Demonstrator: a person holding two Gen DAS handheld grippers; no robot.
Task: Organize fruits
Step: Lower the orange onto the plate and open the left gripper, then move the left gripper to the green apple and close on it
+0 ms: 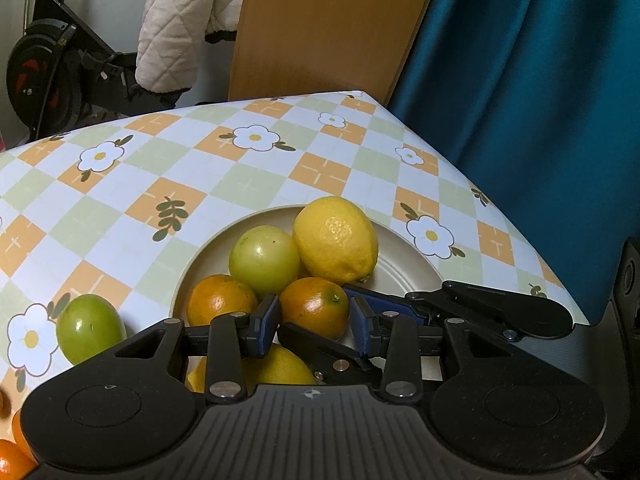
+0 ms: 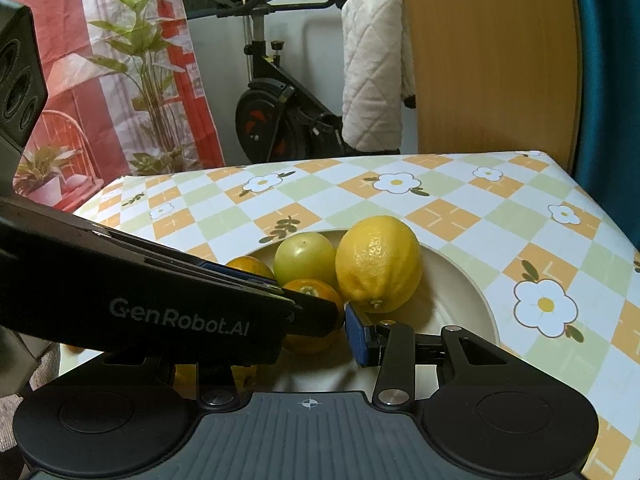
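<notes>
A cream plate [image 1: 404,268] [image 2: 460,280] on the table holds a big lemon [image 1: 336,238] [image 2: 378,262], a green fruit [image 1: 264,258] [image 2: 305,258], two oranges [image 1: 221,298] [image 1: 314,306] and a second lemon [image 1: 276,366] near me. My left gripper [image 1: 316,318] is open, its blue pads either side of the near orange [image 2: 310,290], not pressing it. My right gripper [image 2: 320,332] is open above the plate's near part; its left finger is hidden behind the left gripper's body. It also shows in the left wrist view [image 1: 400,304]. Another green fruit [image 1: 90,328] lies on the table left of the plate.
The table has a checked flower cloth [image 1: 200,168] [image 2: 500,208]. More oranges [image 1: 12,456] sit at the lower left edge. A wooden board [image 1: 328,28], a teal curtain [image 1: 540,80] and an exercise bike [image 2: 280,116] stand behind the table.
</notes>
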